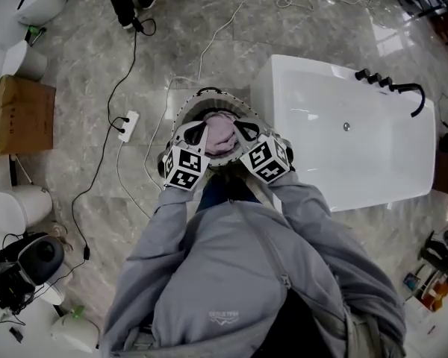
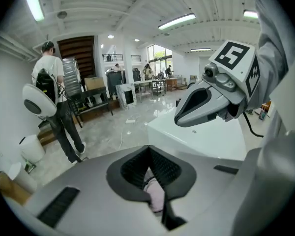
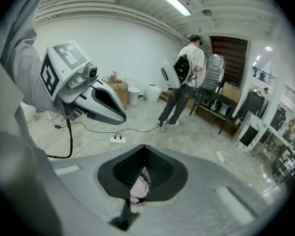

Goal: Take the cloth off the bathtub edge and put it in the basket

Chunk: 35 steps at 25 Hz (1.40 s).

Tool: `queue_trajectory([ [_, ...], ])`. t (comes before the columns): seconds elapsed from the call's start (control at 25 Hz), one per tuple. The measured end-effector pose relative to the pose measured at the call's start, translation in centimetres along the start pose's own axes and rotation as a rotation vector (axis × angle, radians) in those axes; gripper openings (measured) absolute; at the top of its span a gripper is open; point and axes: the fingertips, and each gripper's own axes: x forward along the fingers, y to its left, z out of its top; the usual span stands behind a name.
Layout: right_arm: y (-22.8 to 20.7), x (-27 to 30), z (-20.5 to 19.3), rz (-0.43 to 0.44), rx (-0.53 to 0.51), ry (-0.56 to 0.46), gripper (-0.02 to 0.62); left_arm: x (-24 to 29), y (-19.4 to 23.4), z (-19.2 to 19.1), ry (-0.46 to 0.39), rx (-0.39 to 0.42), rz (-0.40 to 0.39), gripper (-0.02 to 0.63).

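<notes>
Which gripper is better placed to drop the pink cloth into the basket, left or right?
Neither has a clear edge: left gripper and right gripper are both shut on the pink cloth, side by side above the basket. Opening both together looks the safest way to drop it in.

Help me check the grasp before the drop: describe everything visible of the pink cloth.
The cloth is pale pink, soft fabric, bunched into a crumpled wad with folds. Both grippers are shut on it: the left gripper pinches its left side and the right gripper its right, with a fold showing between each pair of jaws. In the head view it sits directly over the round basket beside the white bathtub, clear of the tub's edge. Whether its underside touches the basket is hidden.
</notes>
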Motion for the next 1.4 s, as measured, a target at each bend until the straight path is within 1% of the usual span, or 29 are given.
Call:
queue_trajectory([
  [0.16, -1.5, -4.0, 4.5, -0.082, -0.006, -0.135, 0.005, -3.2, 0.4, 4.7, -0.111, 0.008, 0.062, 0.005],
  [0.28, -2.5, -7.4, 8.0, -0.144, 0.021, -0.251, 0.005, -5.8, 0.9, 8.1, -0.194, -0.016, 0.101, 0.005],
  [0.4, -3.4, -10.8, 10.7, -0.193, 0.093, -0.349, 0.005, -8.3, 1.0, 11.5, -0.304, -0.054, 0.126, 0.005],
  [0.52, -4.5, -14.2, 12.5, -0.249, 0.182, -0.459, 0.005, -10.8, 1.0, 14.3, -0.403, -0.086, 0.153, 0.005],
  [0.72, -5.6, -19.0, 14.6, -0.363, 0.257, -0.605, 0.005, -14.5, 1.4, 17.3, -0.544, -0.162, 0.195, 0.005],
  [0.84, -5.7, -21.1, 15.5, -0.418, 0.281, -0.659, 0.005, -16.7, 1.4, 18.4, -0.602, -0.165, 0.234, 0.005],
  [0.92, -5.7, -22.2, 15.7, -0.44, 0.296, -0.69, 0.005, -17.9, 1.3, 19.0, -0.636, -0.162, 0.257, 0.005],
  [1.04, -5.4, -23.1, 15.5, -0.466, 0.304, -0.705, 0.005, -19.0, 1.0, 19.3, -0.669, -0.173, 0.276, 0.005],
  [1.16, -5.2, -23.3, 15.4, -0.473, 0.301, -0.709, 0.005, -19.4, 0.8, 19.5, -0.684, -0.171, 0.287, 0.005],
  [1.4, -4.8, -22.7, 15.7, -0.467, 0.283, -0.706, 0.005, -19.4, 0.9, 19.5, -0.686, -0.164, 0.298, 0.005],
])
